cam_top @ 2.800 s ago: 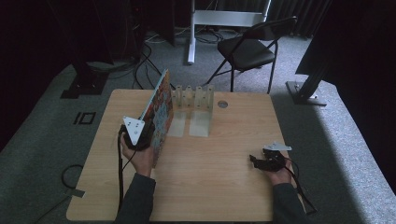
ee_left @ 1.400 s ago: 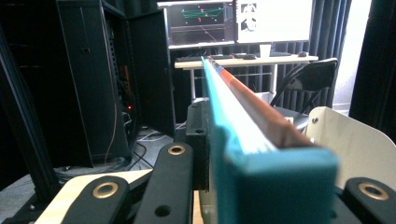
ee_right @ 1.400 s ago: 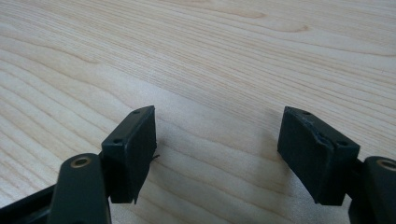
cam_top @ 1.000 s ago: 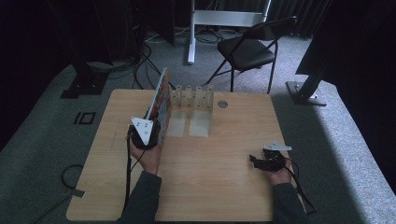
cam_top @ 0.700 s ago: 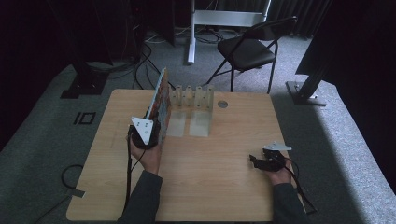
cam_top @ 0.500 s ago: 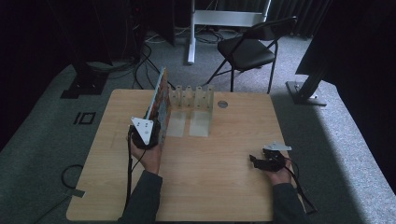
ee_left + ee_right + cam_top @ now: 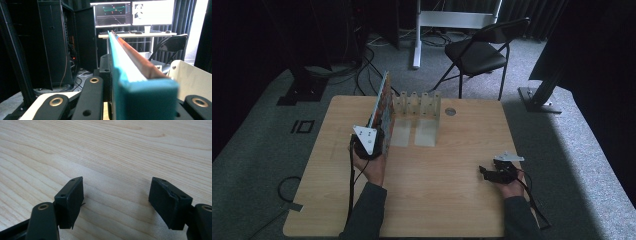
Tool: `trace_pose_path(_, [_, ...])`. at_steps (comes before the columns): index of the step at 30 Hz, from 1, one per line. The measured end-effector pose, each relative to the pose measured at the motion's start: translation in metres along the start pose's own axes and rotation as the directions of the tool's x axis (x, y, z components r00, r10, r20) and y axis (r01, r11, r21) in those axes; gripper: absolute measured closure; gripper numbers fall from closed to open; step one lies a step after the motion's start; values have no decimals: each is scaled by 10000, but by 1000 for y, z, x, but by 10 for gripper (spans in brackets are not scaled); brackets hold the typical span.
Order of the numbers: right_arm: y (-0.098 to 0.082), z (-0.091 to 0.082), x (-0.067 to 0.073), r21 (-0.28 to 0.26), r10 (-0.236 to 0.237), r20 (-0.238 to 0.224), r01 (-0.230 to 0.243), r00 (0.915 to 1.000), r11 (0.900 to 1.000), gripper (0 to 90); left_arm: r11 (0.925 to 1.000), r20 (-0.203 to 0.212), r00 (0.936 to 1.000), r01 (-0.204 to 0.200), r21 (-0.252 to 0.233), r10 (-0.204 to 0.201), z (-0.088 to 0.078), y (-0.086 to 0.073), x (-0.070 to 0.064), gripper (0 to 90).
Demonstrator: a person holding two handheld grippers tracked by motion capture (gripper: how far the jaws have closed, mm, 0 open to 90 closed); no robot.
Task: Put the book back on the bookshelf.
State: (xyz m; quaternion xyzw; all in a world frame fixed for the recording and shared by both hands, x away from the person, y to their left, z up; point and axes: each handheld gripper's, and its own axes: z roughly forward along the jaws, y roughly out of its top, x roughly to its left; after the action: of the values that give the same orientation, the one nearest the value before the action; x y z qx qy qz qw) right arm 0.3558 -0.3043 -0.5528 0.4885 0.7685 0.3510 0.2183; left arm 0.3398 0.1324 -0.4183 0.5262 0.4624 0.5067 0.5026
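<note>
Book standing on edge beside the rack

The left gripper (image 7: 373, 142) is clenched on the near end of the book (image 7: 382, 107), upright on the table (image 7: 437, 200) just left of the rack (image 7: 417, 105); a loose grip could let it tip over. The right gripper (image 7: 116, 200) rests released, well apart.

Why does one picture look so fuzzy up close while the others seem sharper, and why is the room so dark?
In the left gripper view, the book sits right at the lens, so its blue near end blurs while the monitors glow bright against dark surroundings. In the right gripper view the table is evenly lit, with soft shadows under the jaws. The high view is dim, with daylight falling on the floor at right.
</note>
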Motion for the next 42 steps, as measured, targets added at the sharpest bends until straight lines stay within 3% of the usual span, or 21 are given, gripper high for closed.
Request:
trace_pose_path(28, [0, 0, 0, 2, -2, 2, 2, 10000, 10000, 277, 9999, -53, 10000, -72, -93, 72, 0, -2, -1, 785])
trace_pose_path(42, [0, 0, 0, 0, -1, 1, 1, 10000, 10000, 277, 9989, -149, 9993, -341, -316, 337, -4, -2, 2, 751])
